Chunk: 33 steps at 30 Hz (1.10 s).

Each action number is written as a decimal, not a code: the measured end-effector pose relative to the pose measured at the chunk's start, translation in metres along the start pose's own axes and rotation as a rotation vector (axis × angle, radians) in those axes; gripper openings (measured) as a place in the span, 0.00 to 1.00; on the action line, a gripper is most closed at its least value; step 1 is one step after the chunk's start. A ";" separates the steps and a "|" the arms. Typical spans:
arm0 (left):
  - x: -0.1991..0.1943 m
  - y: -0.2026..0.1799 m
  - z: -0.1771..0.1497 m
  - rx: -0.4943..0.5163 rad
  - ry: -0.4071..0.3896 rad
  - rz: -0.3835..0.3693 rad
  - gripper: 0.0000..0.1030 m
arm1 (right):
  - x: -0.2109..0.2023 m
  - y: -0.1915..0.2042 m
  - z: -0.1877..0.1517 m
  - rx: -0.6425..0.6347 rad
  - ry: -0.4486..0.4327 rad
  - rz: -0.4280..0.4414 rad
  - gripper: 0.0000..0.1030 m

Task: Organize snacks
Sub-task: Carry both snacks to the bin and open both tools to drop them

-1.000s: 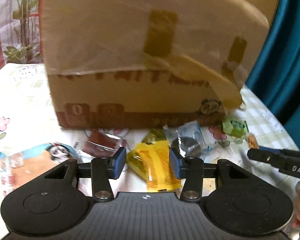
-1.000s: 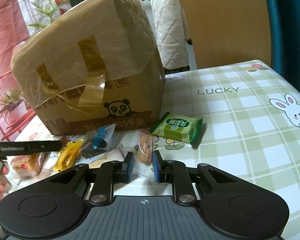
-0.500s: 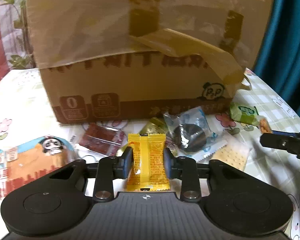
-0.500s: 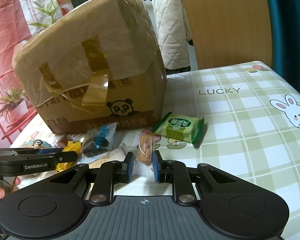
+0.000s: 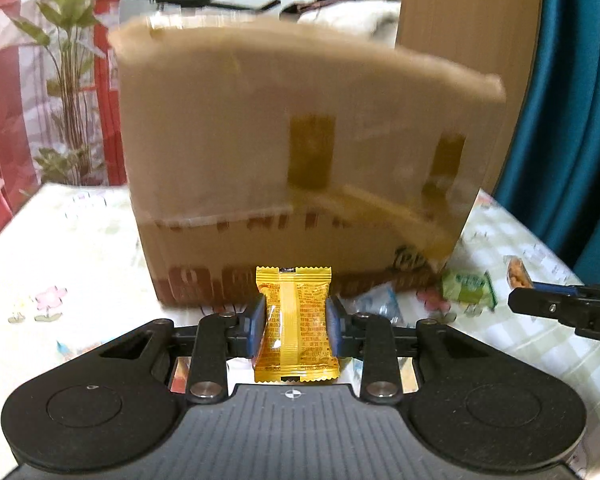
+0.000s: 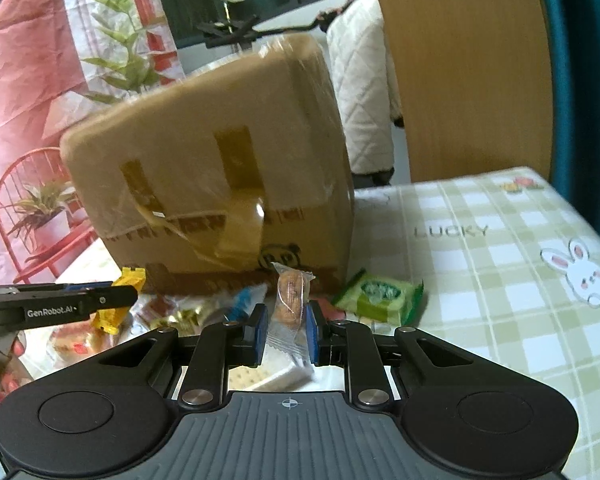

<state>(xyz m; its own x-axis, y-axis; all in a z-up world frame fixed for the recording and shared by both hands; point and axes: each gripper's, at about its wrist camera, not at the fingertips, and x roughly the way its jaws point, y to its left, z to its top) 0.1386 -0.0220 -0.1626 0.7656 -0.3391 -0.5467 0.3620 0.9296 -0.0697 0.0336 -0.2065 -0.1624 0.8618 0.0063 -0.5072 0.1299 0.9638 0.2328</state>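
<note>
While its jaws clamp a yellow snack packet (image 5: 296,326) upright and clear of the table (image 5: 80,248), the left gripper (image 5: 296,326) faces a taped cardboard box (image 5: 300,168) (blurred here). The right gripper (image 6: 287,326) has its jaws shut on 1 clear-wrapped biscuit (image 6: 291,300). Just beyond, a green packet (image 6: 380,294) lies at the box's foot, beside other loose snacks (image 6: 180,316).

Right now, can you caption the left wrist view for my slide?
Left gripper holds a yellow snack upright before a taped box on the table.
</note>
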 end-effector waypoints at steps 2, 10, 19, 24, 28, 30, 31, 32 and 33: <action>-0.009 0.000 0.008 0.003 -0.028 -0.003 0.32 | -0.006 0.004 0.006 -0.012 -0.017 0.001 0.18; -0.049 0.002 0.040 0.010 -0.155 -0.013 0.32 | -0.030 0.024 0.037 -0.075 -0.092 0.011 0.18; -0.065 0.005 0.076 0.015 -0.241 -0.006 0.32 | -0.039 0.045 0.082 -0.139 -0.166 0.039 0.18; -0.063 0.011 0.096 0.019 -0.276 -0.001 0.32 | -0.033 0.053 0.110 -0.179 -0.199 0.051 0.18; -0.059 0.017 0.112 0.023 -0.299 0.010 0.32 | -0.022 0.055 0.133 -0.202 -0.230 0.058 0.18; -0.056 0.019 0.119 0.025 -0.309 0.017 0.33 | -0.013 0.058 0.143 -0.215 -0.241 0.057 0.18; -0.053 0.019 0.123 0.027 -0.311 0.020 0.33 | -0.009 0.059 0.147 -0.224 -0.244 0.056 0.18; -0.049 0.020 0.127 0.030 -0.314 0.024 0.33 | -0.004 0.060 0.151 -0.235 -0.248 0.051 0.18; -0.045 0.021 0.132 0.034 -0.316 0.028 0.33 | 0.001 0.060 0.155 -0.241 -0.250 0.048 0.18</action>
<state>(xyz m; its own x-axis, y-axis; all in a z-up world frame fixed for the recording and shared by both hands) 0.1815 -0.0064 -0.0296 0.9008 -0.3469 -0.2612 0.3524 0.9355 -0.0272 0.1185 -0.1894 -0.0207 0.9615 0.0167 -0.2744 -0.0077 0.9994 0.0338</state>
